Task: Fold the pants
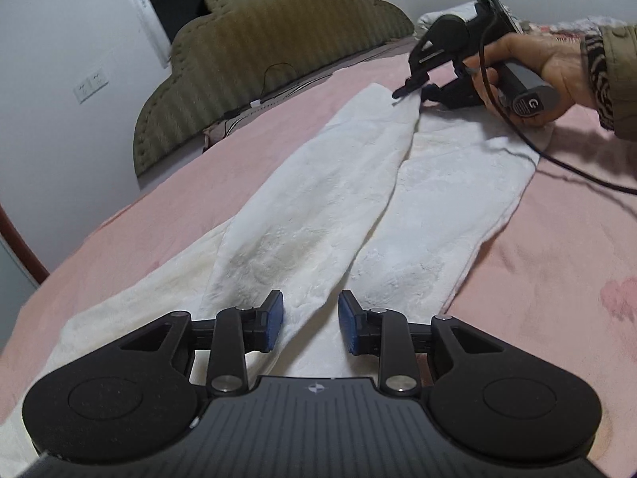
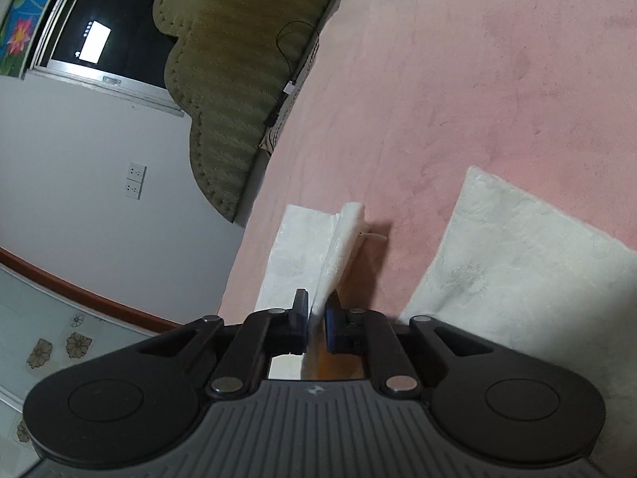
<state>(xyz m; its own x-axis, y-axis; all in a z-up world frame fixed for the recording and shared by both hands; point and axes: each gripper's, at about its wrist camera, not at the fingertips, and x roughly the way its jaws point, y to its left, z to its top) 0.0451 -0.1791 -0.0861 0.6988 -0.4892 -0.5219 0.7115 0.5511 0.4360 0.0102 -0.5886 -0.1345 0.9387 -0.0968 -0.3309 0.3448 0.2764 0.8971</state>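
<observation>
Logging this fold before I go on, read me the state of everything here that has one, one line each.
Pants: spread flat on the bed, legs apart, not yet folded.
Right tool: shut on the hem of one pant leg, hem lifted.
Left tool: partly open over the waist end, gripping nothing.
Pink blanket: spread over the bed, under the pants.
Window: dark outside.

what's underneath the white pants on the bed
The white pants lie spread on a pink blanket that shows all round them. What lies beneath the blanket is covered. One leg end is lifted, pinched in the right gripper.
</observation>
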